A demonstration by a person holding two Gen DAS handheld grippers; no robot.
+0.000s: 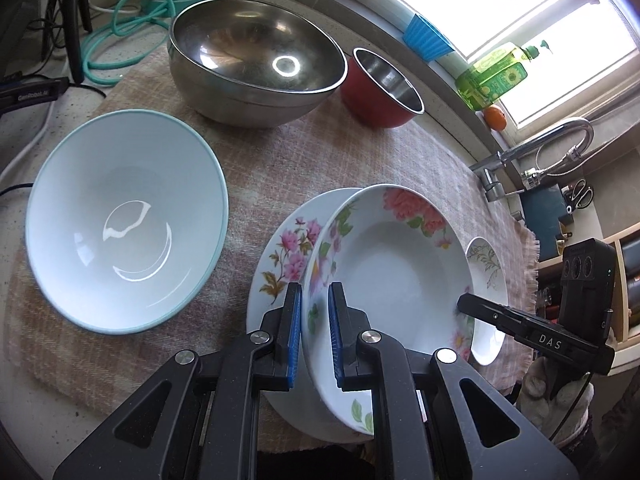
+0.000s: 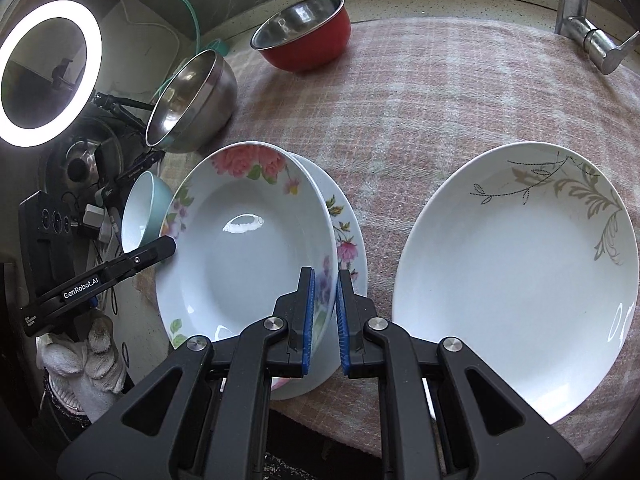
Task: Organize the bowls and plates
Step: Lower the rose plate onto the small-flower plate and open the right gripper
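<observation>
Both grippers hold the same thing — a deep plate with pink peonies [image 1: 392, 264] — from opposite rims. The left gripper [image 1: 314, 336] has its blue pads either side of one rim, jaws narrow and closed on it; the right gripper [image 2: 325, 320] pinches the opposite rim the same way. The deep plate is tilted, and under it lies a flat plate with pink flowers [image 1: 280, 264], which sits on the checked cloth [image 1: 256, 168] covering the worktop, close to the cloth's near edge. Just beside this pair, toward the tap [image 2: 588, 36], lies a white plate with a grey-green leaf pattern [image 2: 520, 280], flat on the cloth and apart from the other two. On the other side of the pair stands a pale blue bowl [image 1: 124, 220], upright. Toward the far edge of the cloth stand a large steel bowl [image 1: 256, 60] and a red bowl with a steel inside [image 1: 380, 88], near each other — whether they touch cannot be told. A lit ring lamp [image 2: 48, 76] stands off the cloth, beyond the steel bowl.
</observation>
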